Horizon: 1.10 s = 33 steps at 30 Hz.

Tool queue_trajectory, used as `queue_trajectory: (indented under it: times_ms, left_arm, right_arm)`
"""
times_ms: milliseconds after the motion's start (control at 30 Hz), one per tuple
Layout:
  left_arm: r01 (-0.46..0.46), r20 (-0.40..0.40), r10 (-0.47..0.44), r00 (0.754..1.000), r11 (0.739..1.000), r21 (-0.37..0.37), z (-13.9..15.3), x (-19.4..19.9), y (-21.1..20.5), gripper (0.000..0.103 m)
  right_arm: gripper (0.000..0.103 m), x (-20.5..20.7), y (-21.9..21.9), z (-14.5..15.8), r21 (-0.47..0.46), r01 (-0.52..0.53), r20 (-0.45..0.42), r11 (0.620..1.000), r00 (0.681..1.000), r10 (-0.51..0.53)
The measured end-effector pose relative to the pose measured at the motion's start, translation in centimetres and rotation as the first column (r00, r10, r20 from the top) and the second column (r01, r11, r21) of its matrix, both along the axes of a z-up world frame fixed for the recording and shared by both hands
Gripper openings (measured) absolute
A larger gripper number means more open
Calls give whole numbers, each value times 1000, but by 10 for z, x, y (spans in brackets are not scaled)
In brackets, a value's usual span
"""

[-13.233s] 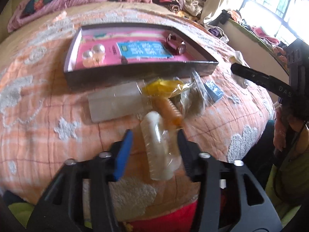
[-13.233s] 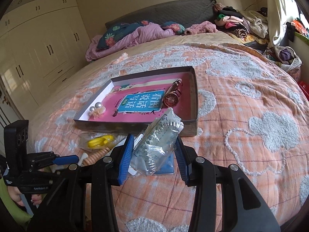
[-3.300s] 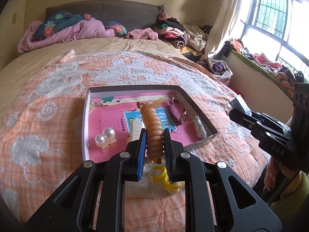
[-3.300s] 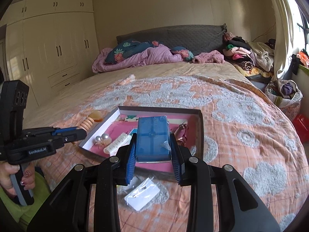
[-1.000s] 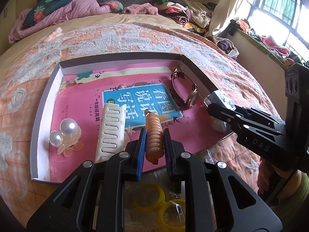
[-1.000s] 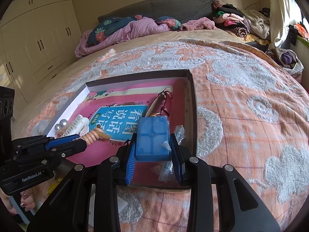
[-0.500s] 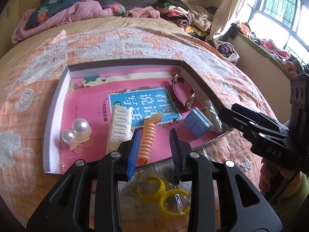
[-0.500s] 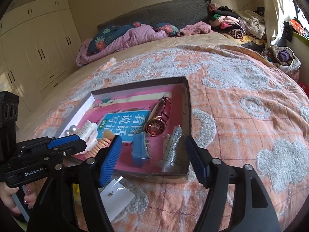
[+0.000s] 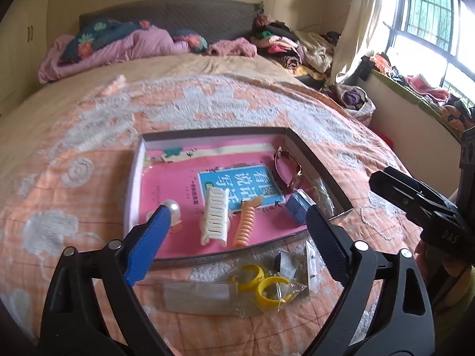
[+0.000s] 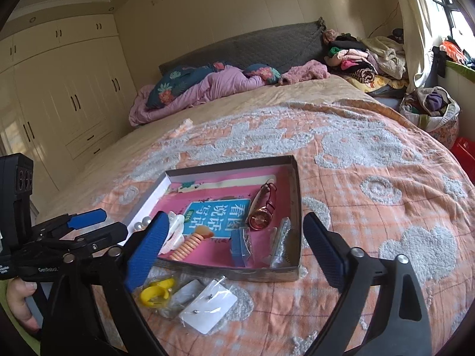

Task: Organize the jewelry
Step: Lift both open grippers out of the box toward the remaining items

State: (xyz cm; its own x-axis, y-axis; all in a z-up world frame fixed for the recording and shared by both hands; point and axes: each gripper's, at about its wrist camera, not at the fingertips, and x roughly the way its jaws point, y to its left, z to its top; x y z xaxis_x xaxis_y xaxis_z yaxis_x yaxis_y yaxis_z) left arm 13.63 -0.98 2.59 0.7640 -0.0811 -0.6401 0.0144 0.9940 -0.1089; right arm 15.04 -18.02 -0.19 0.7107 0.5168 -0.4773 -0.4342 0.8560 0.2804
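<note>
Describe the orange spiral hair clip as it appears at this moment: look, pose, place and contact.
The orange spiral hair clip is a ribbed, coil-like piece of glossy peach-orange plastic with a flat pointed tip. It lies flat on the pink floor of the tray, near its front edge, its tip over the blue book cover. The white comb clip lies beside it. No gripper touches it.

A shallow grey tray (image 9: 314,160) with a pink book as its floor lies on the bed, holding a pearl clip (image 9: 172,207), a white comb clip (image 9: 215,219), an orange spiral tie (image 9: 246,225), a rose watch (image 10: 262,207) and a small blue box (image 9: 297,204). By its right wall lies a clear packet (image 10: 280,243) (contents unclear). Outside, just before its near edge, lie bagged yellow rings (image 9: 261,281) and a white earring card (image 10: 207,308).
</note>
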Motion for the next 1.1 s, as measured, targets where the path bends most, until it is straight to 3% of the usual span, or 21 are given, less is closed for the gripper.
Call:
queue_trajectory:
  times_ms: [633,1100]
  left_arm:
    - [-31,38,32,999,1000,-3,14,-42,20,93]
    - [-37,2,37,999,999,11,1,-62,30,93]
  right_arm:
    - [92,-37,3,13,-11,-39,8,999,999,39]
    - [92,-47,11,1,-58,-65,-34,996,997,63]
